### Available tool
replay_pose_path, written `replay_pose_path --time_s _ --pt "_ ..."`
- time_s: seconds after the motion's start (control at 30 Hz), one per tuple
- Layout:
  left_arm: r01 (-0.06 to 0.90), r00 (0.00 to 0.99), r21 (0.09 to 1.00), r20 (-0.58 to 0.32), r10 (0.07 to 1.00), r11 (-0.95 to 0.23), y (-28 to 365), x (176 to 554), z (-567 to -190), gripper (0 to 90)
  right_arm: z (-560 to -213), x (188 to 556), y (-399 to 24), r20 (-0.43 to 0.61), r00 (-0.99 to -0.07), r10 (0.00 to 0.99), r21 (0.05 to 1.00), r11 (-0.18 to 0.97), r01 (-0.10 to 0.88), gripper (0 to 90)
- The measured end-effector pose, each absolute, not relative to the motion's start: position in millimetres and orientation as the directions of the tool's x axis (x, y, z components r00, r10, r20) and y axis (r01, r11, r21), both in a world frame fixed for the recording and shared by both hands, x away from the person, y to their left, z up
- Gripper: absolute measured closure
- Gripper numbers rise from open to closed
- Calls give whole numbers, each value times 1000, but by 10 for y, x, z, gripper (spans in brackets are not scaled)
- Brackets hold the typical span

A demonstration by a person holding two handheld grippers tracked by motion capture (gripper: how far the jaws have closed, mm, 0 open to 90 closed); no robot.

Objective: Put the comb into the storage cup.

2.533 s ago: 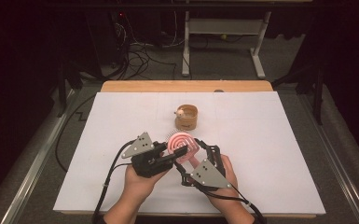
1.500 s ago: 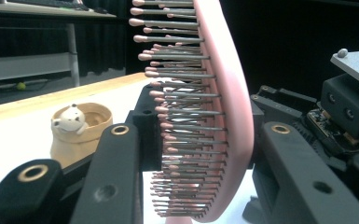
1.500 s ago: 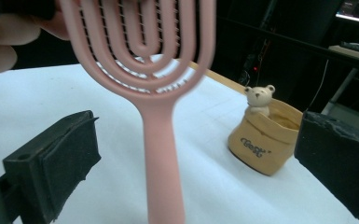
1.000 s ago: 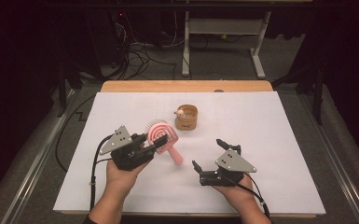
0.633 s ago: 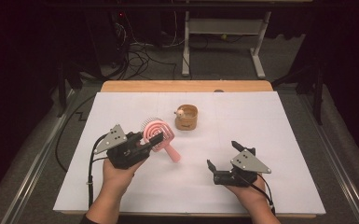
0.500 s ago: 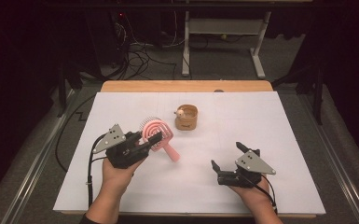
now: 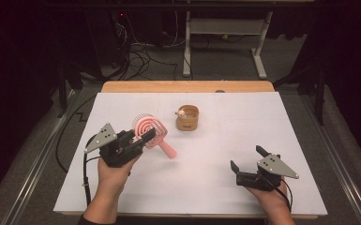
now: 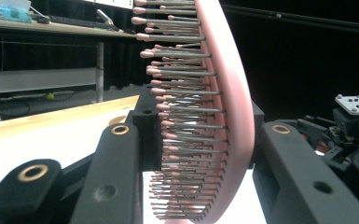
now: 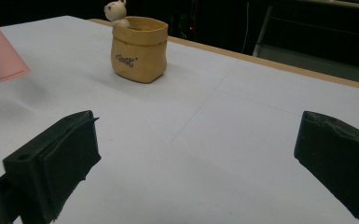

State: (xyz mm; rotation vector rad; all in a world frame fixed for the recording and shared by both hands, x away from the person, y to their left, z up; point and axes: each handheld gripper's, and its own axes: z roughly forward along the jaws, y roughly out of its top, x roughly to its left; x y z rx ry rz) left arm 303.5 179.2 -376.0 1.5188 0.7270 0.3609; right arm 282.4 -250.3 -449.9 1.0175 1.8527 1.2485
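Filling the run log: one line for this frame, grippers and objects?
left gripper: shut on pink hairbrush | right gripper: open, empty | tan bear pot: upright, mid-table

a white sheet (image 7: 272,122) covers the wooden table (image 7: 187,86), whose bare edge shows at the far side. beyond it, upper centre, stands a white metal frame (image 7: 225,33) on grey floor (image 7: 281,70), with tangled cables (image 7: 140,51) at upper left (the surroundings are dark).
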Motion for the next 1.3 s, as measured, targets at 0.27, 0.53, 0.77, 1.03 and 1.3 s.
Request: replay_pose_path --time_s 0.27,0.53,0.77,1.03,1.3 --pt "212 733 975 -208 648 72 1849 3036 -3753 629 -4506 2787 -2652 -95 -439 893 946 219 241 1" --pt "203 732 975 -211 648 89 1823 3050 -3768 629 -4513 2785 -2714 -74 -431 900 949 196 248 1" --pt "213 734 972 -228 639 103 1716 3101 -3766 629 -4515 2793 -2696 -78 -439 895 948 203 245 0" --pt "220 738 970 -232 634 100 1559 3200 -3692 629 -4533 2809 -2691 -75 -447 891 948 202 245 1" --pt "209 733 974 -215 646 87 1472 3304 -3499 629 -4519 2801 -2690 -73 -447 891 949 199 243 1"
